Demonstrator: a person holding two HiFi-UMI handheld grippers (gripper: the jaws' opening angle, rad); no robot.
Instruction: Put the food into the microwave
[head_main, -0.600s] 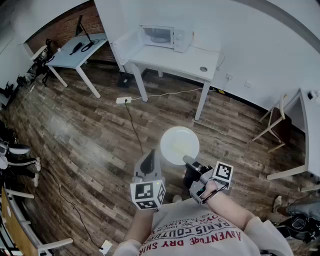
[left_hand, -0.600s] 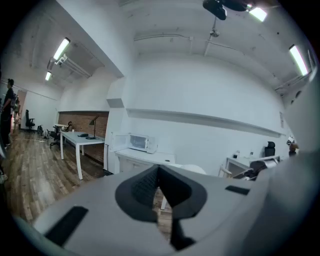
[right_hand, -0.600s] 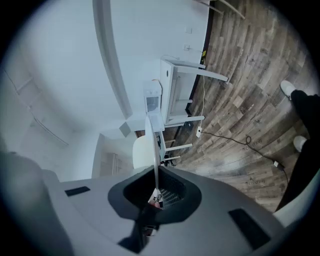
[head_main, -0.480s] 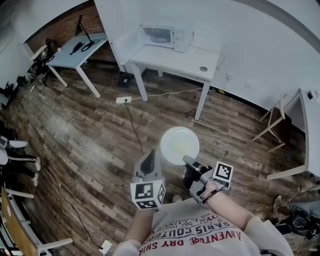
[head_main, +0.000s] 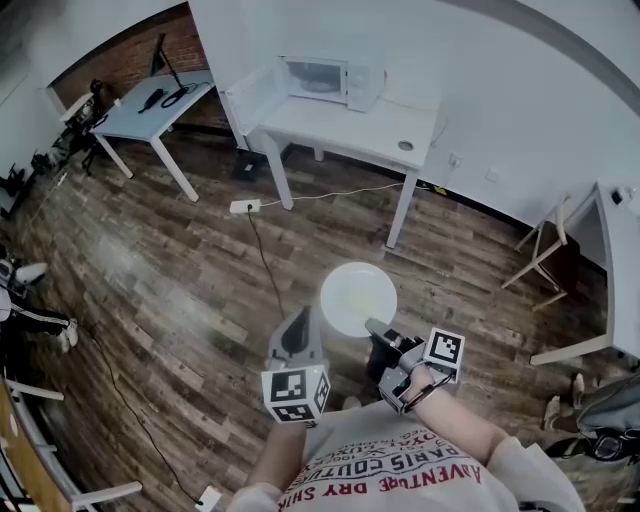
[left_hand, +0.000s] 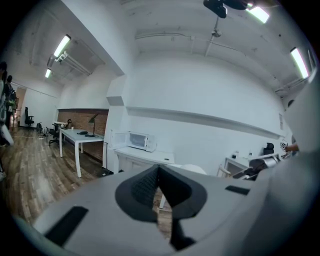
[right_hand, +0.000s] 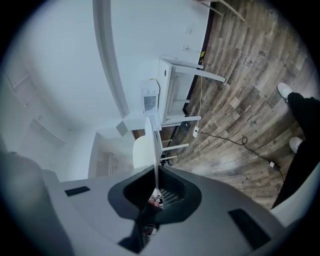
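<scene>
The right gripper (head_main: 373, 325) has its jaws pinched on the near rim of a round white plate (head_main: 358, 296). It holds the plate out flat in front of the person's chest, above the dark brown plank floor (head_main: 170, 260). In the right gripper view the plate shows edge-on, its thin rim caught between the two black pads (that camera is rolled onto its side, so the room runs sideways there). The plate's face carries a faint yellowish patch, but what food lies on it cannot be made out.

The left gripper (head_main: 299, 318) hangs just beside the plate's left edge, apart from it. Its jaws are pressed together at the tips with nothing between them.

Well apart from both, by the far white wall, a small white microwave oven (head_main: 328, 76) stands on the left part of a white rectangular table (head_main: 360, 125). A white panel at the oven's left looks like its door swung open. A small round object (head_main: 404, 145) lies near the table's right end.

On the floor in front of the table lies a white power strip (head_main: 245, 206) with a cable running from it. Further left stands a pale desk (head_main: 135, 115) with a black lamp (head_main: 163, 55) on it.
</scene>
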